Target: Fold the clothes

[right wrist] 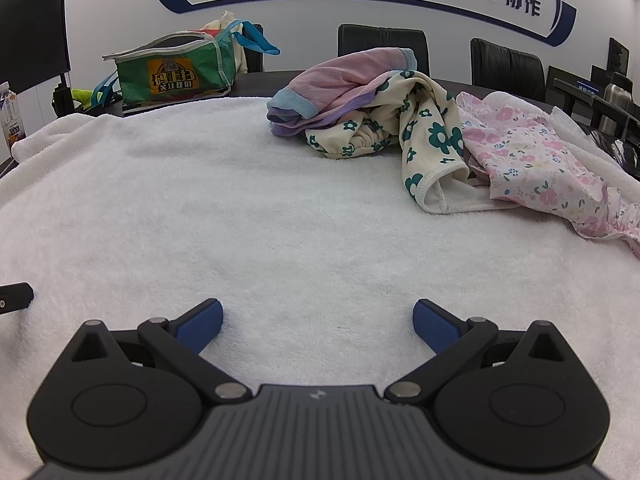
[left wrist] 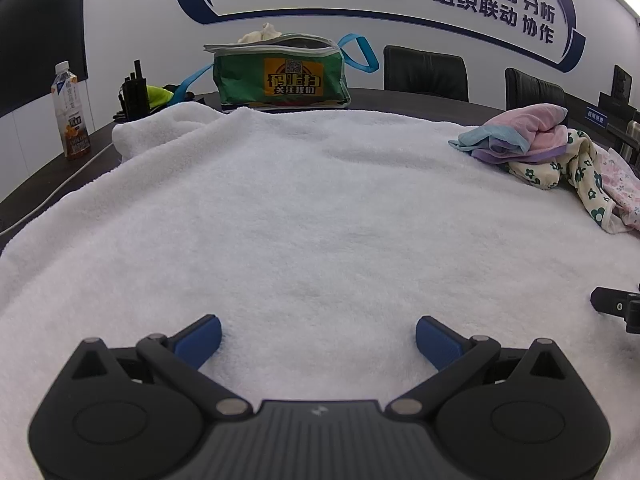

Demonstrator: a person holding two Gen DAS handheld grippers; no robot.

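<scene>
left gripper [left wrist: 318, 338] jaws apart | right gripper [right wrist: 318, 322] jaws apart | clothes [right wrist: 420, 132] piled on towel [right wrist: 240, 220]

The right gripper [right wrist: 318, 322] hovers with its blue-padded jaws spread wide and nothing between them above a white towel [right wrist: 248, 216] covering the table. Beyond it, to the right, lies a heap of clothes: a pink and blue mesh garment [right wrist: 344, 76] on top, a cream piece with green flowers [right wrist: 420, 128] and a pink floral piece [right wrist: 532, 156]. A green bag [right wrist: 172, 76] stands at the far left, black chairs [right wrist: 382, 46] behind.
</scene>
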